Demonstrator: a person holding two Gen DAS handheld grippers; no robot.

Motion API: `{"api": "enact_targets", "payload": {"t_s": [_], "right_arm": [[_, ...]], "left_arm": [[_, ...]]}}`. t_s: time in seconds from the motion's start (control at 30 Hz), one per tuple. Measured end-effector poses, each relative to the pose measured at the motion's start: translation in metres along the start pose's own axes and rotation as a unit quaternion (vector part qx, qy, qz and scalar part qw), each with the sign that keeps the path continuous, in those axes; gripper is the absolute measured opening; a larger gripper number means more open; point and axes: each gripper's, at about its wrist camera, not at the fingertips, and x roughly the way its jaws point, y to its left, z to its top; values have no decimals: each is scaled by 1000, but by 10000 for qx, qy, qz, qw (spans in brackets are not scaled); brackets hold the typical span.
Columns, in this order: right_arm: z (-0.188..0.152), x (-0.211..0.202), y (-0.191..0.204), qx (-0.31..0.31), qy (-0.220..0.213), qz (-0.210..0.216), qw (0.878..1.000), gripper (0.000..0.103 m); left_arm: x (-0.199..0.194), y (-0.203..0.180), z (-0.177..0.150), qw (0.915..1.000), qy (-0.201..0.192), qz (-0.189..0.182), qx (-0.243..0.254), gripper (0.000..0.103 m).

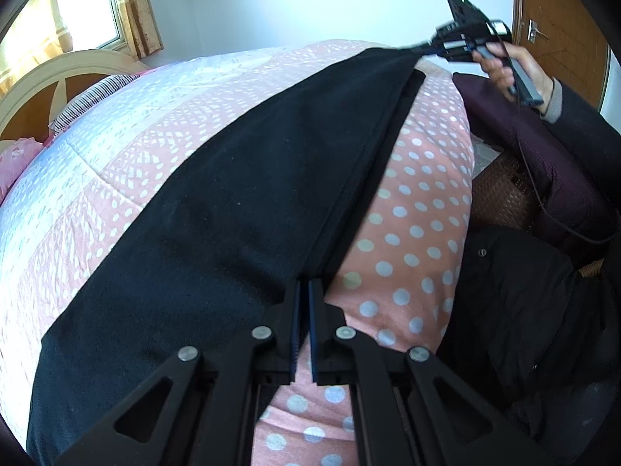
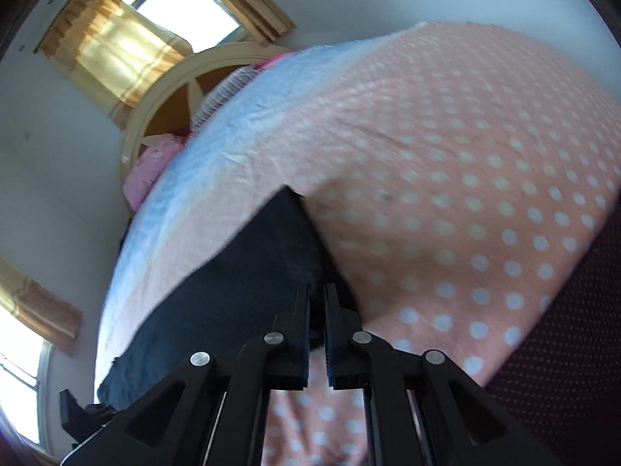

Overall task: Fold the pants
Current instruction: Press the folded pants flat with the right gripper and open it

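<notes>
Your left gripper (image 1: 304, 291), at the bottom centre of the left wrist view, has its jaws drawn nearly together, leaving only a thin slit, and they pinch the near edge of the black pants (image 1: 240, 202). The pants lie flat as a long dark band running from the lower left of that frame up to the upper right, spread over the pink dotted quilt (image 1: 411, 209). At the upper right your right hand (image 1: 516, 70) holds the right gripper (image 1: 423, 44), whose tips meet the far end of the pants. In the right wrist view, the right gripper (image 2: 317, 295) sits at the bottom centre with its jaws narrowed to a slim gap, dark fabric caught between them. From there the pants (image 2: 233, 283) stretch toward the lower left of the frame. The quilt (image 2: 465, 178) fills the right side of that frame, though it is blurred.
</notes>
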Motion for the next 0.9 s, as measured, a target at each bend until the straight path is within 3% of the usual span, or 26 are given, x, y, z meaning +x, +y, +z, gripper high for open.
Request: {"api": "enact_targets", "payload": {"t_s": [0.07, 0.23, 0.37, 0.43, 0.47, 0.5, 0.53, 0.57, 0.63, 0.77, 0.83, 0.9], "right_arm": [[-2, 4, -7, 175, 41, 119, 9998, 6], [1, -6, 5, -81, -171, 136, 9997, 5], [-4, 4, -7, -19, -7, -119, 9999, 6], [-6, 4, -2, -303, -16, -272, 9992, 8], [-4, 1, 2, -320, -43, -313, 9990, 19], [-3, -2, 5, -324, -81, -399, 9986, 37], [-2, -6, 8, -332, -145, -490, 9981, 47], [-1, -11, 12, -364, -239, -551, 9975, 52], [-3, -23, 24, -430, -376, -586, 9966, 52], [-8, -32, 41, -307, -192, -48, 9993, 52], [-15, -24, 54, -221, 152, 493, 9984, 52], [-25, -8, 66, -273, 467, 647, 9964, 52]], "left_arm": [[0, 1, -1, 10000, 10, -30, -13, 5], [-5, 3, -1, 10000, 51, 3, 27, 5], [-4, 8, -3, 10000, 64, -2, -30, 5], [-4, 9, -4, 10000, 40, -17, -41, 5], [-5, 9, -4, 10000, 3, -7, -63, 5], [-8, 10, -4, 9999, -69, -51, -130, 5], [-11, 11, -4, 9996, -137, -103, -203, 5], [-15, 12, -2, 9994, -213, -86, -267, 5], [-23, 11, 5, 9988, -376, -28, -299, 5], [-22, -1, 25, 9986, -527, 21, -109, 18], [-15, -13, 35, 9985, -536, -12, 91, 23], [-1, -27, 46, 9984, -457, -15, 320, 24]]}}
